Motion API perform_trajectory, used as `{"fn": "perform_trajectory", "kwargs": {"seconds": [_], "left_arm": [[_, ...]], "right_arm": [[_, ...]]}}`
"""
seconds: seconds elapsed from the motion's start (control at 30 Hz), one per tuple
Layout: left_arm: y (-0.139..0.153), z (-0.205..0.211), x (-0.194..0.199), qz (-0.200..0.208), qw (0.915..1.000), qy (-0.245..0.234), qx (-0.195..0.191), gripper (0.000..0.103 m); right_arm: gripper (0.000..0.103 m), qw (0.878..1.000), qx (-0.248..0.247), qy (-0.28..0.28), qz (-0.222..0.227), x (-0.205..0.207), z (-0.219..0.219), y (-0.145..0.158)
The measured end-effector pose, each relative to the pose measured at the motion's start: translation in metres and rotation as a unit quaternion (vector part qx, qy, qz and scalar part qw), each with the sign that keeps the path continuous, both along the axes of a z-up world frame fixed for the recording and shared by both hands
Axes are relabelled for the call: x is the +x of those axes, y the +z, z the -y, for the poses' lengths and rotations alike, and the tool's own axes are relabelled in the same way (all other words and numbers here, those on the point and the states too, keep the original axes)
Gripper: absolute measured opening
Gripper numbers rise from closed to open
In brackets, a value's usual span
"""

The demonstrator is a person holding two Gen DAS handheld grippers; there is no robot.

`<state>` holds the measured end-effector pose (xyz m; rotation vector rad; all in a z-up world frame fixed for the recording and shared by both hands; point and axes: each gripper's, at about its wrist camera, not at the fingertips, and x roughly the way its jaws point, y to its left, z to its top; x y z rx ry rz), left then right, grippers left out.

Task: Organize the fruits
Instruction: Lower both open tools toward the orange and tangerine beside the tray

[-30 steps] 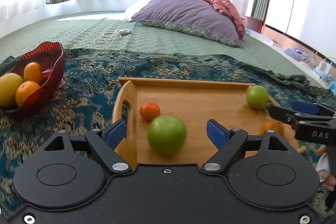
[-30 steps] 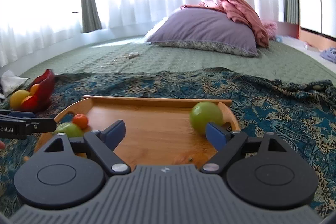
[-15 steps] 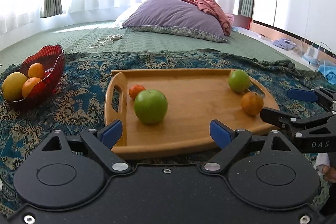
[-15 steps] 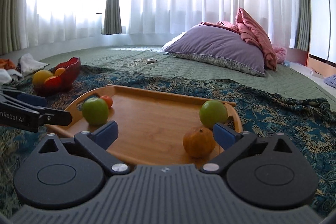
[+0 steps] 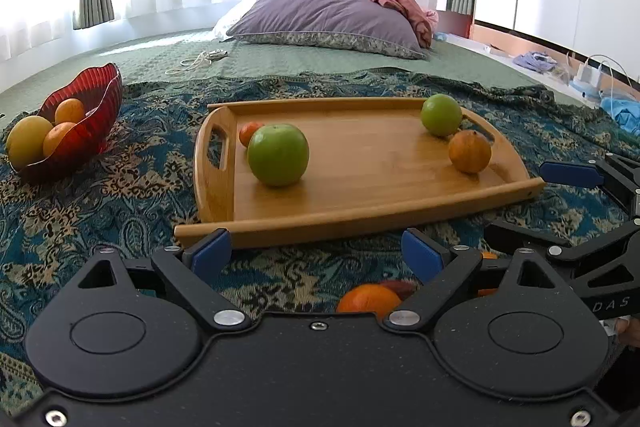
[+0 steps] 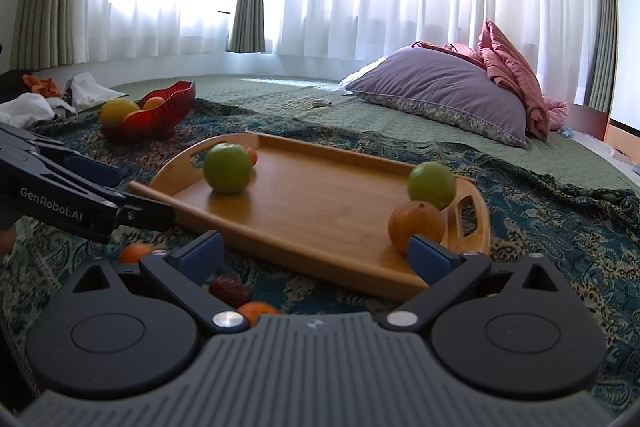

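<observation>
One wooden tray [image 5: 400,187] carries four fruits — two green apples [image 5: 278,155] [image 5: 441,115], one orange [image 5: 469,151], one small tangerine [image 5: 249,132]. One red bowl [image 5: 94,115] holds three — two oranges [image 5: 69,110] [image 5: 56,139], one yellow fruit [image 5: 26,141]. Two tools [image 5: 316,251] [image 6: 316,253]. One purple pillow [image 5: 324,15].
</observation>
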<state>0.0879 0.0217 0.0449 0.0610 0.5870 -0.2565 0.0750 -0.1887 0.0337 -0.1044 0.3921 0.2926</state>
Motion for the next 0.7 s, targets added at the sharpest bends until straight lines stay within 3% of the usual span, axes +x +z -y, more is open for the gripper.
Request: {"fn": "perform_trajectory", "kwargs": {"seconds": [0.7], "left_arm": [[-0.023, 0.0, -0.014, -0.024, 0.9996, -0.014, 0.003, 0.092]], "right_arm": [[0.103, 1.0, -0.017, 0.007, -0.012, -0.015, -0.009, -0.018]]}}
